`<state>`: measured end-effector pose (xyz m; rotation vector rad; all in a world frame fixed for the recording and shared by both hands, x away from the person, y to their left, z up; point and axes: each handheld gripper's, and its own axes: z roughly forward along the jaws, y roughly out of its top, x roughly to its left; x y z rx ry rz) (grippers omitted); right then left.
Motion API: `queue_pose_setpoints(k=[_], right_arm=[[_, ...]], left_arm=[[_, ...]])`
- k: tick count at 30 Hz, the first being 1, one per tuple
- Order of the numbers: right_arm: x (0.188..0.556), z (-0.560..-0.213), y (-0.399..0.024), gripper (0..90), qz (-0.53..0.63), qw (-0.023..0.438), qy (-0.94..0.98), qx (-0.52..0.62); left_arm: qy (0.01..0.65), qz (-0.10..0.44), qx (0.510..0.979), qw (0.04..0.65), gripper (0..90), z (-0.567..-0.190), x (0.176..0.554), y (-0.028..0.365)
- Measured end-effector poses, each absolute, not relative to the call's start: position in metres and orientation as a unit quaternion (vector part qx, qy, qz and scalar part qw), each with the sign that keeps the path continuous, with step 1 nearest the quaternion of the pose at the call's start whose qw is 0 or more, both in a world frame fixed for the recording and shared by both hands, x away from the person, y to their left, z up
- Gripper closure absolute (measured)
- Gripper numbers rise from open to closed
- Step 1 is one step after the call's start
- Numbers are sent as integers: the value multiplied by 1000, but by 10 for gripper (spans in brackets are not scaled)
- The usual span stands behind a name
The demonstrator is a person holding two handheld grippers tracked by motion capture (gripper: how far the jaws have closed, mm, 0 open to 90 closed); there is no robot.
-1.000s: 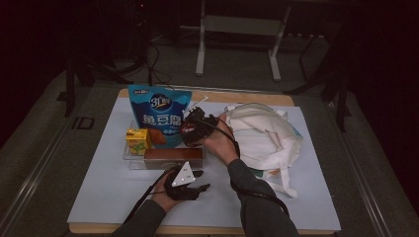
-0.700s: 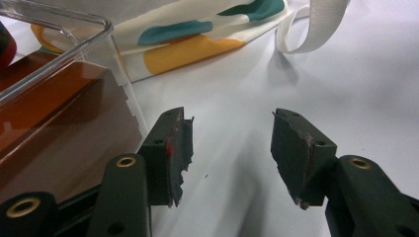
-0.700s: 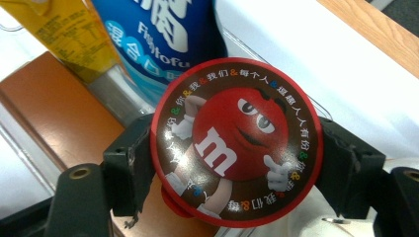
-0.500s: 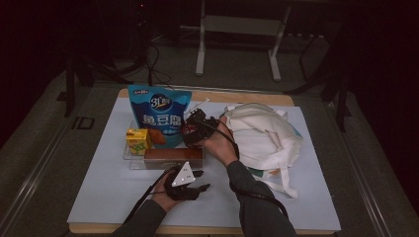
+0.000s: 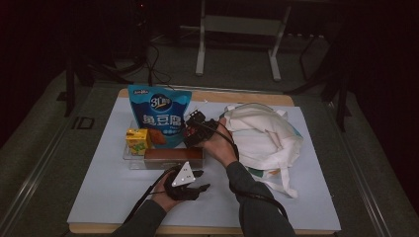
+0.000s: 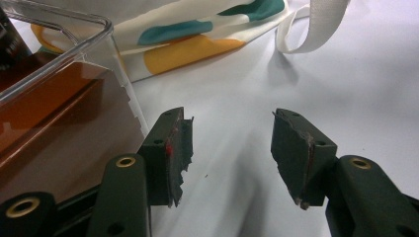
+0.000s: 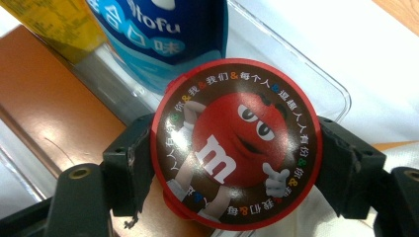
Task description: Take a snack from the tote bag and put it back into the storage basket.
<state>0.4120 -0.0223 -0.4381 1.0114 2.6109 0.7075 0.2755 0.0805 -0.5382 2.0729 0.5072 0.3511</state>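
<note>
While the left gripper idles, the right gripper has the candy tub clamped.

Right jaws press both sides of the tub's round red lid, holding it above the clear tray, right at the tray's right end. Brown box, yellow carton and blue pouch sit in the tray. Left jaws stand apart, nothing between them, low over the white mat, just beside the tray's near corner. Cloth bag lies right of the tray.
</note>
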Motion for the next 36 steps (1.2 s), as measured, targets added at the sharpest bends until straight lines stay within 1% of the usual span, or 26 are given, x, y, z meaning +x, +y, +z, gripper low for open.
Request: queue_pose_setpoints(k=[13,26,28,36], right_arm=[[413,-444,-21,256,227,119,900,352],[412,-446,-18,258,225,122,901,351],[412,-445,-19,277,232,116,898,355],[412,-436,-22,279,238,120,897,352]], left_arm=[[207,144,846,470,472,-538,276,80],[206,144,846,470,471,-538,275,80],[206,143,846,470,470,-538,275,80],[206,144,846,470,470,-538,276,80]])
